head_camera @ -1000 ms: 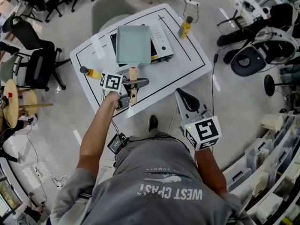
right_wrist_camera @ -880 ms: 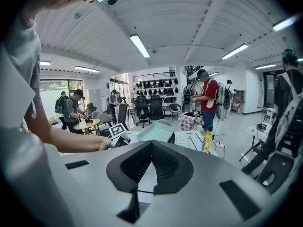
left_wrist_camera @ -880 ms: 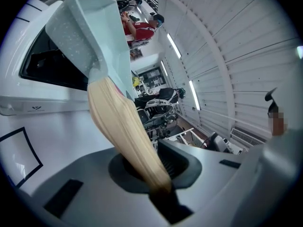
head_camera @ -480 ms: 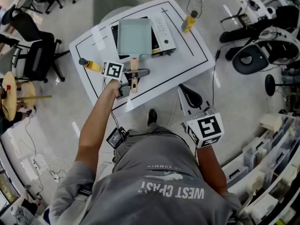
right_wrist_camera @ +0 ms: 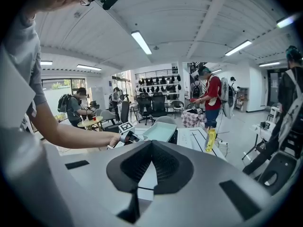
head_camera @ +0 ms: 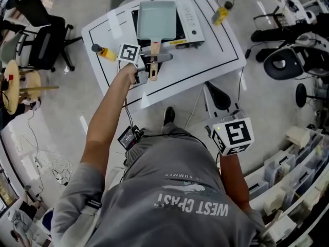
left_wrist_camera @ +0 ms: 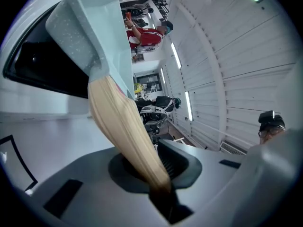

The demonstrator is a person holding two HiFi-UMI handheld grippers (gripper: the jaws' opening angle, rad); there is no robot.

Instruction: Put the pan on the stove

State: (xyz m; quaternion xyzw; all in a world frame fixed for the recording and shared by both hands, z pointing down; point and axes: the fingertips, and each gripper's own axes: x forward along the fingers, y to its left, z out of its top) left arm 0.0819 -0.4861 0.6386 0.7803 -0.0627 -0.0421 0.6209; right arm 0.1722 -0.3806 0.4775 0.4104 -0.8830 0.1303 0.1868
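Overhead, a person stands at a white counter [head_camera: 205, 66] with a gripper in each hand. The left gripper [left_wrist_camera: 158, 174] reaches forward, and its fingers pinch the far end of a pale wooden handle [left_wrist_camera: 123, 126]. The grip is out at the end, probably so the pan can be steered from a distance and kept clear of the burner.

That handle belongs to the pan [head_camera: 157, 19], a shallow rectangular pan in pale blue-green. It lies over the black top of the stove [head_camera: 191, 24], a portable unit with a white control strip along its right side. The pan covers most of the black surface, so the placing looks nearly or fully done.

The right gripper [right_wrist_camera: 150, 145] hangs low by the person's right side, well apart from the counter. Its fingers are pressed together with nothing between them. It appears to have no part in this step.

Two yellow bottles stand on the counter. One bottle [head_camera: 105, 52] is near the left gripper, the other bottle [head_camera: 222, 15] is at the far right corner.

Whether the pan's base rests on the stove or hovers just above it cannot be told. The pan hides the burner. The left gripper view shows the pan only from below and at a slant, and its inside is out of sight. The stove's controls are too small to read.
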